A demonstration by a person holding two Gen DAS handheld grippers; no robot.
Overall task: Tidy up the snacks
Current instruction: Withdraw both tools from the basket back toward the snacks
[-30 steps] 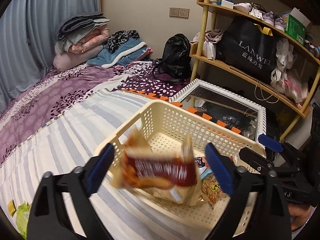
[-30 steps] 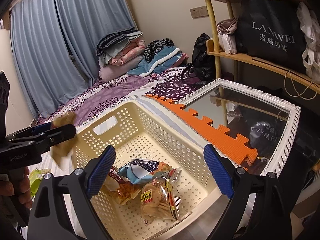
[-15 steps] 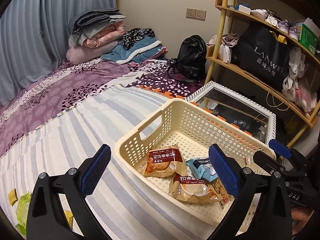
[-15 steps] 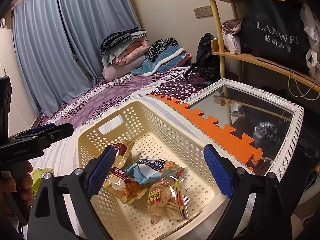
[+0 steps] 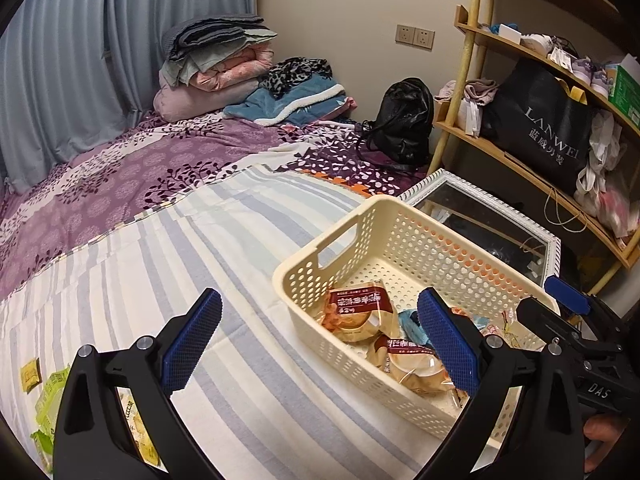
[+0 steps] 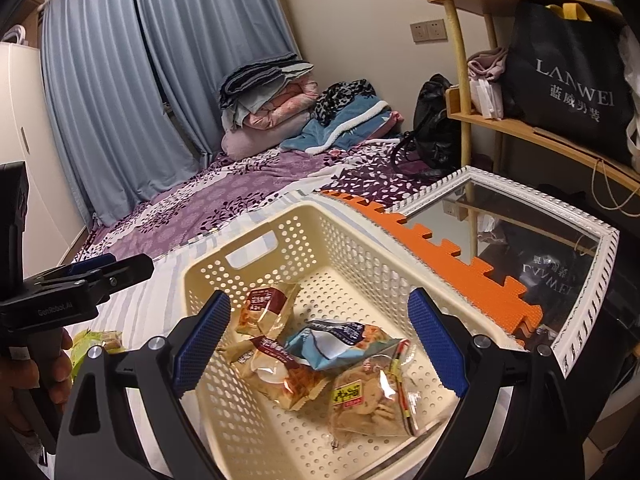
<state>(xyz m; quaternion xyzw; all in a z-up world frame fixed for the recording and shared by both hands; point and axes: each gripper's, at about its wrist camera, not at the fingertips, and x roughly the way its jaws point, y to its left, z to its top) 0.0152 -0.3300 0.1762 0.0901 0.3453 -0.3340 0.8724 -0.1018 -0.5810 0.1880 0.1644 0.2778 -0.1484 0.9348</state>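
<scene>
- Hovering with jaws spread and empty, left gripper (image 5: 318,342) has green packets (image 5: 50,400) low to its left.
- Right gripper (image 6: 320,348), likewise spread, hangs above the basket (image 6: 340,236).
- Risk: thin packets could slip from the pads.

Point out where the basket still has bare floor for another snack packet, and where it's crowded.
The basket floor is bare at the far end, between the handle wall and the red-label packet. The near end is crowded: four overlapping packets, including the blue packet.
</scene>
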